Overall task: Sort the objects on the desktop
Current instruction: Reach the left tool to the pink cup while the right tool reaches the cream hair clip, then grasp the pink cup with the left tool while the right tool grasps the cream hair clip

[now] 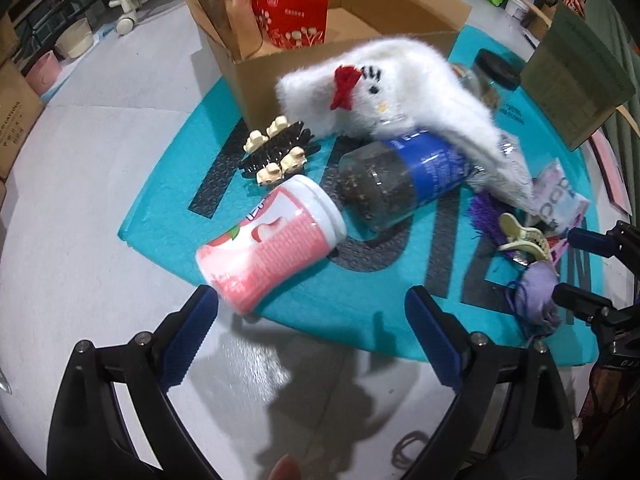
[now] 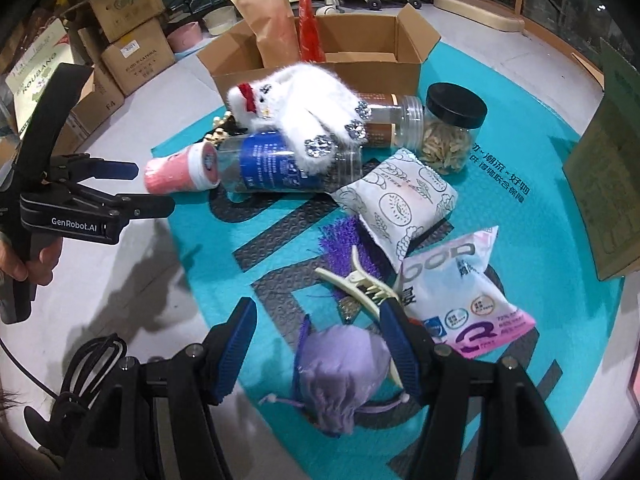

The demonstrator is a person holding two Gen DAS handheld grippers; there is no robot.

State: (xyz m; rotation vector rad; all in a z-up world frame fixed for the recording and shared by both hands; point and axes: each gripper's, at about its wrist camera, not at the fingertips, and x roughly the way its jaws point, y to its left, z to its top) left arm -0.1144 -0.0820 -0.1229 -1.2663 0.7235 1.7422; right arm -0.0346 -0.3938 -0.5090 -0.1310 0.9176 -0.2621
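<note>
My left claw (image 1: 312,304) wide, pink lidded plastic cup (image 1: 272,240) lying mid-frame ahead. My right claw (image 2: 318,320) wide around lilac drawstring pouch (image 2: 340,372), low centre.

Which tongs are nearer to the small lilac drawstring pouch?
Right. The right tongs stand open around the lilac drawstring pouch; the left tongs are open farther away, by the pink canister.
</note>
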